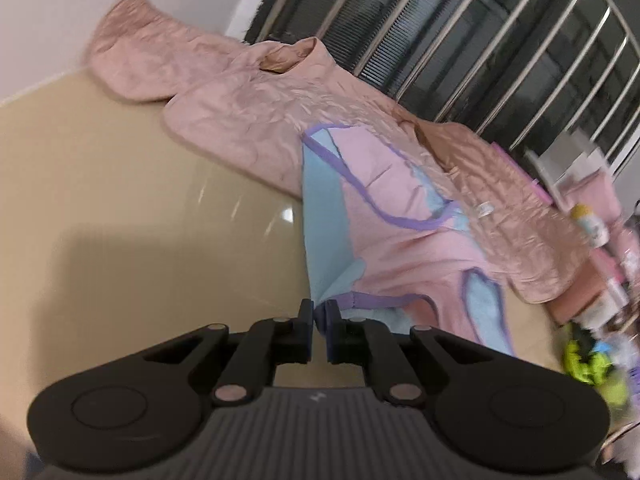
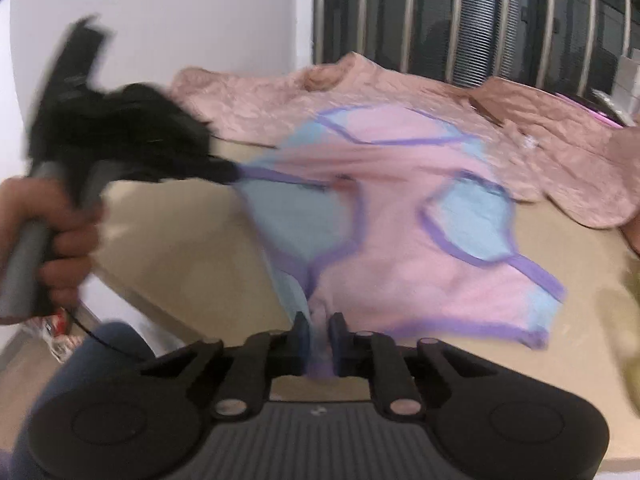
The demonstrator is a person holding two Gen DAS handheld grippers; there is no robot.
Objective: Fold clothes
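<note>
I hold a pink and blue shirt lifted above a tan table, my left tongs pinching its blue edge and my right tongs nearly closed on its near hem. Behind it, far across the table, lies a pink quilted jacket. Both grips look shallow, so I judge a sharp tug could pull the thin fabric free or drag the jacket.

Both views sit low and close over the beige desk, each looking forward along its own jaws toward the barred window. The left wrist view is tilted, the desk edge running diagonally; the right wrist view is more level and blurred. Both share the pink garment and quilted jacket.
</note>
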